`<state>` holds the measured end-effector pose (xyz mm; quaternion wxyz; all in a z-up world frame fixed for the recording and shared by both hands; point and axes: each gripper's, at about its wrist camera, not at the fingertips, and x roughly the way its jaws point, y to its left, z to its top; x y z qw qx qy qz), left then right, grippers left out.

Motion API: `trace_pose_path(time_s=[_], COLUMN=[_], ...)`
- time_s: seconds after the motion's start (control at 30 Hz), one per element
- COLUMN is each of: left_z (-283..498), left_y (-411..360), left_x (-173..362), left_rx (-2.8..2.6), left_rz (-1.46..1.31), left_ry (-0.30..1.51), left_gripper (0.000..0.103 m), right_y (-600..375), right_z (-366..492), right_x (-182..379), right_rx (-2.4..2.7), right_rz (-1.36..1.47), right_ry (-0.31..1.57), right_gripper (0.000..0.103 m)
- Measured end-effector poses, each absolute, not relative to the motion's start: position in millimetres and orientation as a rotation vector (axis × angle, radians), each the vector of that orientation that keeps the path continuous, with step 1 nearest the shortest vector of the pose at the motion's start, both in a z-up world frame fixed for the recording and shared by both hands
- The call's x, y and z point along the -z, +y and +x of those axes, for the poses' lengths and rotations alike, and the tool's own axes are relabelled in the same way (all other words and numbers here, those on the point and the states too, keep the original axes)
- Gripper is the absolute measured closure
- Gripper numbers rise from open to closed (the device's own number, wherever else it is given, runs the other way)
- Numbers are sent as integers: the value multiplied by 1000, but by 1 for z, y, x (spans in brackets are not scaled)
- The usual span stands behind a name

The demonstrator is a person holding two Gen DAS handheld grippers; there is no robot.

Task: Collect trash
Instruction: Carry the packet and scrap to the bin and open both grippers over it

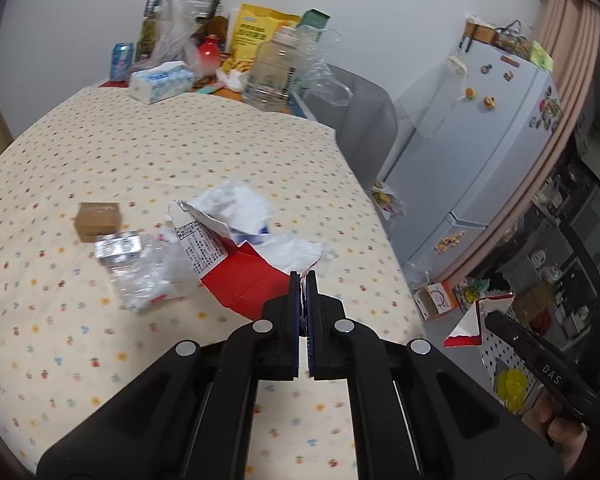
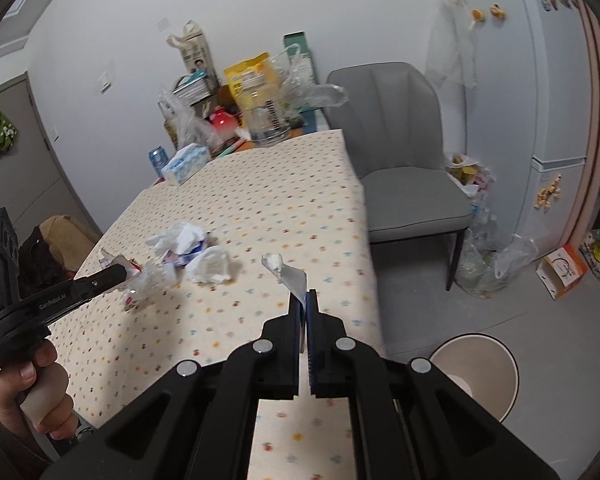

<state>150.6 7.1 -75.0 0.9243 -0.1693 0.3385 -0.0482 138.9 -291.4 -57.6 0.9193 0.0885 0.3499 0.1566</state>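
Observation:
My left gripper (image 1: 303, 276) is shut on the edge of a torn red and white carton (image 1: 236, 268), held over the dotted tablecloth (image 1: 180, 152). Crumpled white paper (image 1: 236, 204), a clear plastic wrapper (image 1: 140, 276) and a small brown box (image 1: 98, 222) lie beyond it. My right gripper (image 2: 303, 296) is shut on a scrap of red and white carton (image 2: 288, 274), which also shows in the left wrist view (image 1: 476, 320). A beige trash bin (image 2: 480, 368) stands on the floor below right. Crumpled tissues (image 2: 212, 266) lie on the table.
A tissue box (image 1: 160, 80), a clear jar (image 1: 272, 68), bags and a can (image 1: 122, 60) crowd the table's far end. A grey chair (image 2: 404, 152) stands beside the table, with bags (image 2: 484, 256) on the floor and a white fridge (image 1: 484, 136) to the right.

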Motion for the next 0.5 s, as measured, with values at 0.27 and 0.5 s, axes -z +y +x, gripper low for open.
trace_pose_path(time_s=[0.27,0.5], left_z=[169,187], left_y=[-48,-96], left_x=[69,69], left_rx=[172,239], left_rz=[-289,-238], left_ry=[707,726], left_gripper=[99,99], right_y=[-351,-396], right_z=[137,137], right_x=[66,83], right_rx=[-213,-125], right_rz=[231,273], right_ry=[715,726], right_gripper=[100,100])
